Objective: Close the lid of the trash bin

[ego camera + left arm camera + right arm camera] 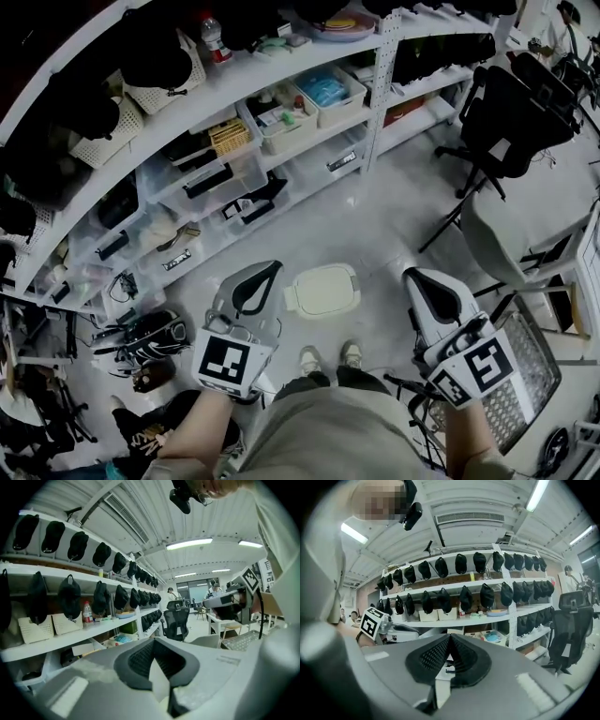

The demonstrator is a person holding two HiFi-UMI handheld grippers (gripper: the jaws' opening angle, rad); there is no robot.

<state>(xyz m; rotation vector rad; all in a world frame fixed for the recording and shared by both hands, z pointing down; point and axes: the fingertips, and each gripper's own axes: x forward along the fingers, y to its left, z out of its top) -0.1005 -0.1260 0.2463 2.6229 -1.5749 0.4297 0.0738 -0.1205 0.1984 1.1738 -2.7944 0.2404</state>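
The trash bin (323, 289) stands on the floor just ahead of the person's shoes, between the two grippers. From above, its cream lid lies flat across the top. My left gripper (251, 286) hangs to the bin's left with its jaws together and nothing in them. To the bin's right is my right gripper (427, 291), also shut and empty. Both are held above the floor and apart from the bin. Both gripper views face level toward the shelves, over the left gripper (153, 641) and the right gripper (450, 637), and the bin is out of their sight.
White shelving (281, 141) with boxes and dark caps curves along the far side. A black office chair (511, 122) and a grey chair (511, 234) stand at the right, with a wire mesh basket (525, 375) below them. Dark clutter (141, 342) lies on the floor at the left.
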